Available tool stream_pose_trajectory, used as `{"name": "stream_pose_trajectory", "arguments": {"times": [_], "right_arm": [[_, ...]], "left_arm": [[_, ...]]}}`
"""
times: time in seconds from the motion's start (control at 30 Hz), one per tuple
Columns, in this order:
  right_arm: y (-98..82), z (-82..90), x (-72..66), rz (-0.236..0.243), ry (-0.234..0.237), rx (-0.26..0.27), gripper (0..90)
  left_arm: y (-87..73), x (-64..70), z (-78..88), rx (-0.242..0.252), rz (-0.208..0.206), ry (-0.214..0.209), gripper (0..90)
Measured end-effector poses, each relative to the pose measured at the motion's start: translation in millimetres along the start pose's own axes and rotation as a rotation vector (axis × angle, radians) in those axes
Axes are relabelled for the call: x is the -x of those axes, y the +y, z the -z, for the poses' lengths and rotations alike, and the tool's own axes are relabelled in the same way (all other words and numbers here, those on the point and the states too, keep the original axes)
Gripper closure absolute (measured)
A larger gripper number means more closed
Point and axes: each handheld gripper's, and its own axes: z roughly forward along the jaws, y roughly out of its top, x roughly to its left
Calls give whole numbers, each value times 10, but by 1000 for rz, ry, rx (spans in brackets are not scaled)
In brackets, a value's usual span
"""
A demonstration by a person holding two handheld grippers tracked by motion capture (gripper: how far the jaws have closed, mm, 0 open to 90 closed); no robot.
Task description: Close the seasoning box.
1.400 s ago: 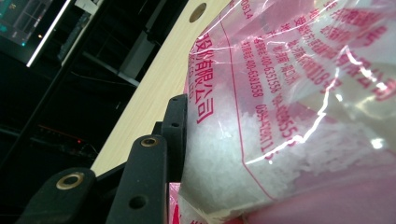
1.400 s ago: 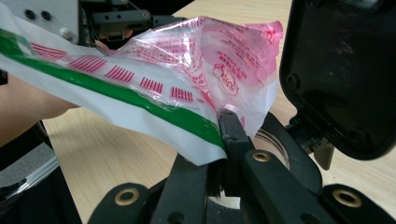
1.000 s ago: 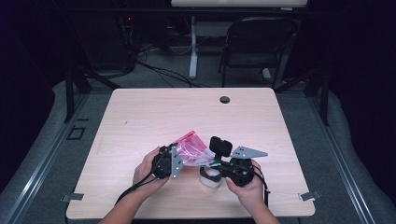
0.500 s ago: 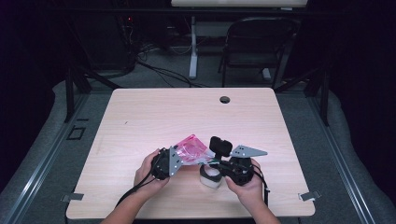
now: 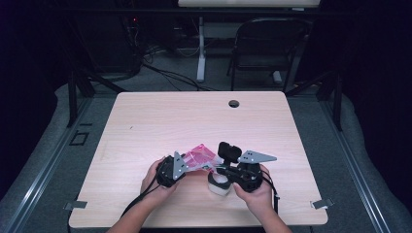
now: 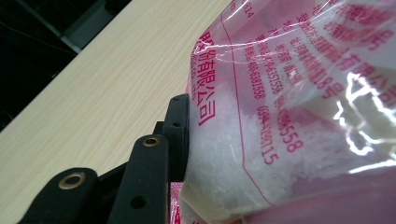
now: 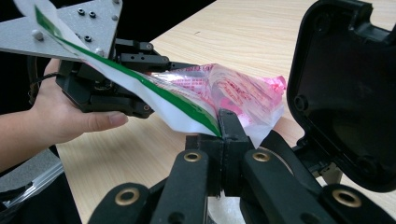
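Right gripper view, crinkly pink-printed plastic bag (image 7: 233,93), pinched green-edged white film (image 7: 154,95), woodgrain table (image 7: 261,32)

Glossy, crinkled clear plastic printed in pink on the bag (image 6: 299,107), white grainy filling inside; matt black plastic on the left hand-held gripper (image 5: 171,171) and right hand-held gripper (image 7: 223,122), with a dull grey metal plate (image 7: 74,23); smooth pale wood-grain tabletop (image 5: 194,121)

High view looks fwd and down over the whole table (image 5: 145,116) from above the person's side. Left and right gripper views sit v. close, low along their claws; all share the pink bag (image 5: 200,156).
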Motion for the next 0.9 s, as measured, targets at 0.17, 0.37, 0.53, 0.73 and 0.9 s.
{"name": "stream_pose_trajectory", "arguments": {"times": [0.17,0.37,0.53,0.73,0.9], "right_arm": [[9,-17,11,-5,-1,1,897],[17,-36,7,-8,1,5,897],[23,-53,11,-6,2,5,895],[27,-68,9,-11,4,16,887],[29,-60,11,-11,7,26,861]], "left_arm": [[-28,-4,-36,-6,42,-31,677],[-58,-5,-75,-2,90,-58,679],[-84,-18,-102,-7,122,-84,680],[-108,-25,-122,-14,149,-104,682],[-116,-28,-133,-18,158,-123,686]]}}
